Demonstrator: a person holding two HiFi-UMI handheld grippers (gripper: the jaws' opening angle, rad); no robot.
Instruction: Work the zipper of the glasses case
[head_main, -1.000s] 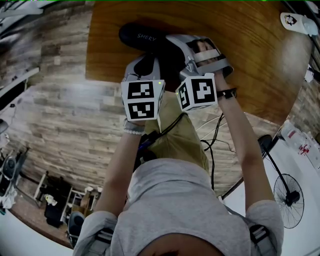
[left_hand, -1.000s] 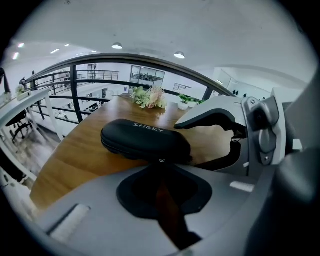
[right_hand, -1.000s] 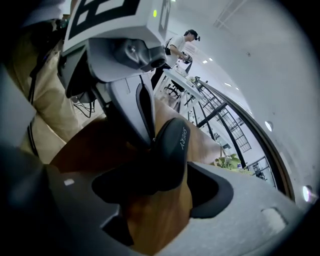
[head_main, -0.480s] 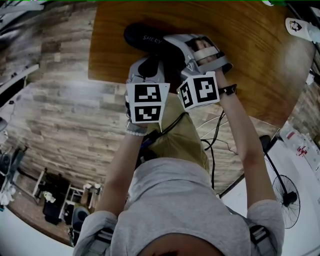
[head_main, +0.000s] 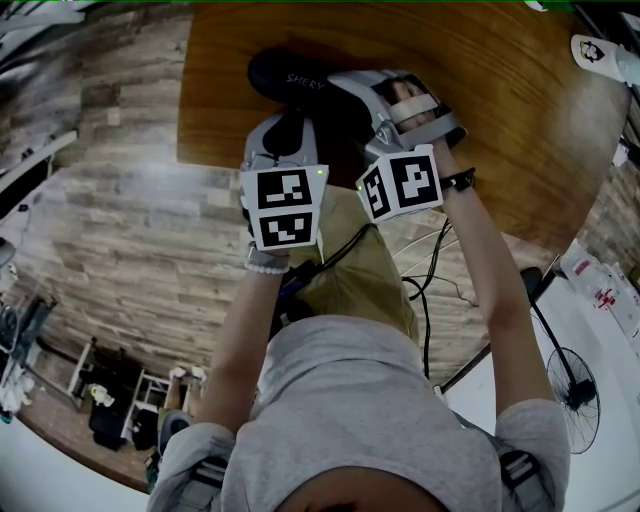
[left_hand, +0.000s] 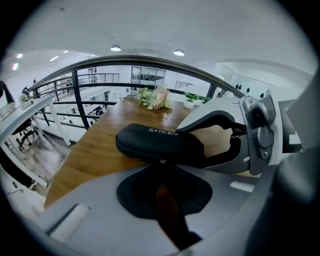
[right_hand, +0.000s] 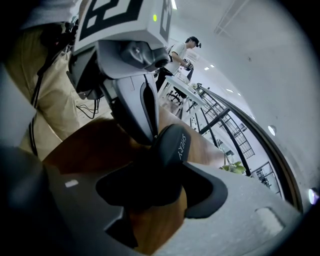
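Observation:
A black glasses case (head_main: 285, 75) printed SHERY lies near the edge of the brown wooden table (head_main: 500, 120). My right gripper (head_main: 340, 105) spans the case's right end, one finger over the top and one at the near side. Its jaws have just been closing a little and press on the case (right_hand: 172, 145). My left gripper (head_main: 290, 125) points at the case's near side, jaws almost together on the small zipper pull at the seam (left_hand: 162, 161). The left gripper view shows the case (left_hand: 155, 142) with the right gripper (left_hand: 192, 146) clamped on it.
A white object with a printed figure (head_main: 595, 45) lies at the table's far right. Flowers (left_hand: 155, 97) stand at the far end. A floor fan (head_main: 580, 390) and cables are below the table's edge. A person (right_hand: 187, 50) stands far behind.
Both grippers stay at the case. Only the head view shifts slightly.

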